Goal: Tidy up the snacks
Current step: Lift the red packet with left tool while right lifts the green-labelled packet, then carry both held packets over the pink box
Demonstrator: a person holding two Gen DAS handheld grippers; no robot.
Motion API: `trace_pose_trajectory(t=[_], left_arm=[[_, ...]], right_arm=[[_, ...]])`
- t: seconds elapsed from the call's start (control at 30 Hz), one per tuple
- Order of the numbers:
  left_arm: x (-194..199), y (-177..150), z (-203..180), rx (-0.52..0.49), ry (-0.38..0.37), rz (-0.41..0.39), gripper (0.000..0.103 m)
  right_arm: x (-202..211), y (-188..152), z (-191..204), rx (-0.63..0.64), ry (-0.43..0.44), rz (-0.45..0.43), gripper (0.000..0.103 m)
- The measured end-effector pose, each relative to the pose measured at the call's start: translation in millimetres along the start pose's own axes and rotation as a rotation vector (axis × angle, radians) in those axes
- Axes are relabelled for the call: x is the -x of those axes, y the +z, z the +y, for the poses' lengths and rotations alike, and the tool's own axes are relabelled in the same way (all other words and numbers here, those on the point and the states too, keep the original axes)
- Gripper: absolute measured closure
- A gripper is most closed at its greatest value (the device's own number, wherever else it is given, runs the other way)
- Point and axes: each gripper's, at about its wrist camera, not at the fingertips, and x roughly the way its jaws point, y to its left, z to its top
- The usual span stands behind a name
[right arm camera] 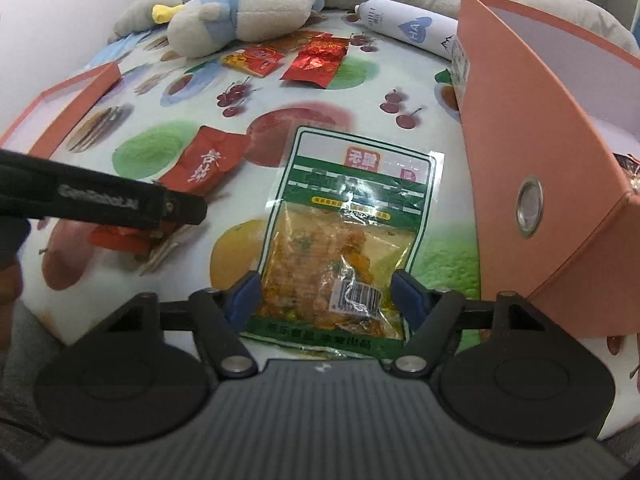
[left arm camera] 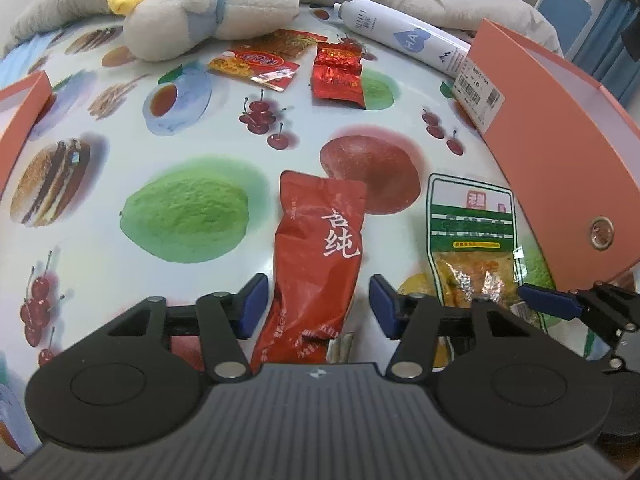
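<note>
A long red snack packet [left arm camera: 316,256] lies on the fruit-print tablecloth [left arm camera: 180,128]. My left gripper [left arm camera: 318,306] straddles its lower half, open, with a small gap between each blue pad and the wrapper. In the right wrist view the same packet [right arm camera: 208,164] sits under the left gripper's black finger [right arm camera: 176,210]. A green-bordered clear packet of yellow snack [right arm camera: 344,224] lies flat beside the orange box [right arm camera: 532,140]. My right gripper [right arm camera: 326,296] stands open around its near end, pads at its side edges, and the packet is not squeezed or lifted.
Far back lie a red foil packet [left arm camera: 338,76] and an orange-red sachet [left arm camera: 260,66]. Behind them are a plush toy [left arm camera: 208,12] and a white bottle [left arm camera: 400,36]. A second orange box part [left arm camera: 20,112] stands at the left edge. The right box holds a wrapper [right arm camera: 630,170].
</note>
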Motion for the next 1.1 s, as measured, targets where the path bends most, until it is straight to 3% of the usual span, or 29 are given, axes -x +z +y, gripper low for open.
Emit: trace_pose_trajectory(t=[0.07,0.33,0.67,1.1], left_arm=[[-0.6,1.2,-0.8,0.001,0.009,0.005,0.055],[14.8,6.5,1.2,0.077,0.006,0.001,0.06],[55.0,22.4,-2.8,0.143,0.004,-0.054,0.06],[116.1,61.2,-15.4,0.17,-0.044,-0.164,0.06]], right_arm=[[1.4,0.3,0.5,0.008,0.003,-0.004,0.044],[11.2,5.4,-8.1,-0.026,0.025,-0.011,0.059],[34.5,15.7,-12.5,-0.06,0.089,-0.034,0.06],[89.9,63.5,-16.8,-0.018,0.105,-0.149,0.06]])
